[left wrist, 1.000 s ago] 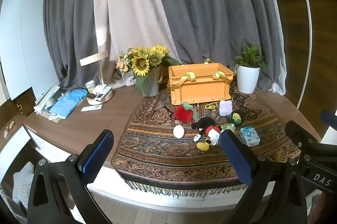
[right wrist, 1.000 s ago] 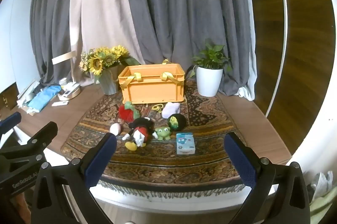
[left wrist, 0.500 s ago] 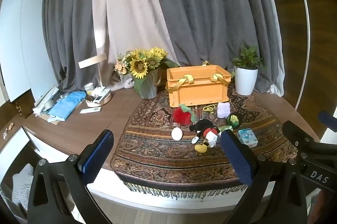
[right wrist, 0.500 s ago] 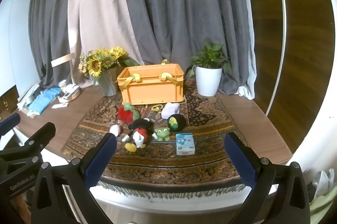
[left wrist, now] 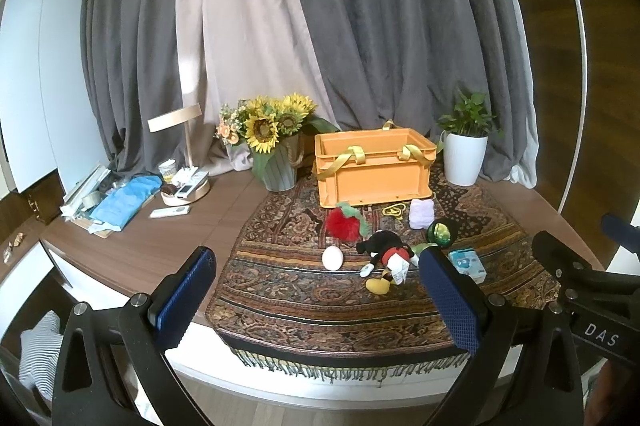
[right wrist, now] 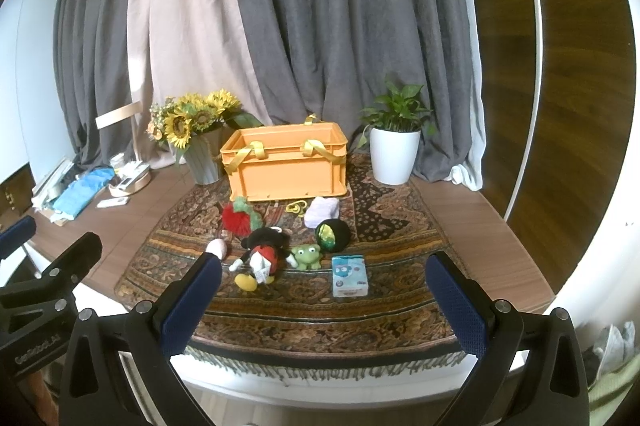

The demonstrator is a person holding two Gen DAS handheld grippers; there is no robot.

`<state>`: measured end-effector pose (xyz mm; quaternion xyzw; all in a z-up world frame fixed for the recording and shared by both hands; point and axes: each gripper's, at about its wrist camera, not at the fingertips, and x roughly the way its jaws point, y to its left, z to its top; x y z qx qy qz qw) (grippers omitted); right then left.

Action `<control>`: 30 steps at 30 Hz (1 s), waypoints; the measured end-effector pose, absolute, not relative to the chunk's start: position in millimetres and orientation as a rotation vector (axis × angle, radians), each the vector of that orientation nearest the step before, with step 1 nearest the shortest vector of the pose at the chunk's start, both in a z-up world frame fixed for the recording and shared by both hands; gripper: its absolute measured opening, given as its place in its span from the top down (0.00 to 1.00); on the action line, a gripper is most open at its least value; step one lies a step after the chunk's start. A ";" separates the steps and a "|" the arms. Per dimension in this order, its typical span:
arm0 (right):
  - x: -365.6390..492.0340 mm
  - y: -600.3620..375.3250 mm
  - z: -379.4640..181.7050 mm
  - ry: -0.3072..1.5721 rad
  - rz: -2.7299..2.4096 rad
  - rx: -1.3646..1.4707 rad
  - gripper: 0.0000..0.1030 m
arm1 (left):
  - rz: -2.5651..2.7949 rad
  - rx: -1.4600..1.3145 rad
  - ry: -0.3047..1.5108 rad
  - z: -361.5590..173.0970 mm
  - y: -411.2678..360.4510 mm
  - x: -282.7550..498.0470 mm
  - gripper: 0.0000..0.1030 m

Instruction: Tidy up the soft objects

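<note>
On right gripper [left wrist: 576, 266]: "DAS".

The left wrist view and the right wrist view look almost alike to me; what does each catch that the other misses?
Only the left wrist view shows the striped cloth low beside the table, and the white egg unblocked. Only the right wrist view shows the whole green frog; in the left view the left tool hides most of it. Both show the orange crate, the mouse plush, the patterned rug and the open right tool.
</note>
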<state>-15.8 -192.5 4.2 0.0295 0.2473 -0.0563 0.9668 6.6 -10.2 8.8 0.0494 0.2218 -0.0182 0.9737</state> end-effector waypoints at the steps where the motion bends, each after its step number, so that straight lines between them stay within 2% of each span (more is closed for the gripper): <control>1: -16.0 -192.3 4.0 0.501 -0.113 0.060 0.01 | -0.036 0.101 0.447 10.2 -11.7 6.9 0.00; 30: -14.6 -194.1 -0.1 0.512 -0.114 0.066 0.01 | -0.053 0.092 0.452 4.5 -16.1 7.6 0.00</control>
